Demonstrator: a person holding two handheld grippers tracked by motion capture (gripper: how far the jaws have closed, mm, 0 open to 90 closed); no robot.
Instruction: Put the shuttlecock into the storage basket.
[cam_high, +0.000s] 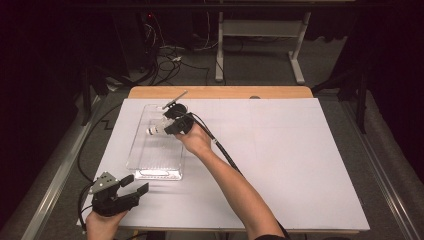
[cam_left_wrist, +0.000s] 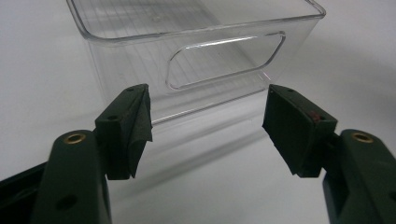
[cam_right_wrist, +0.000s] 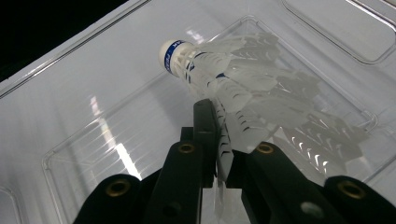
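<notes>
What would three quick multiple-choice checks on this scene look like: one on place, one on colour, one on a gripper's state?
1. Where is the shuttlecock?
A. Over the clear bin
B. Beside the left gripper
C. On the floor

2. What colour is the band around the shuttlecock's cork?
A. Red
B. Blue
C. Green

3. How does the left gripper stand?
A. Shut on the bin's wall
B. Shut on a feather
C. Open, with nothing between its jaws

Answers:
1 A: the right gripper holds it by a feather, with the bin's floor behind it.
2 B: a blue stripe rings the white cork.
3 C: its jaws stand wide apart, short of the bin's end wall.
</notes>
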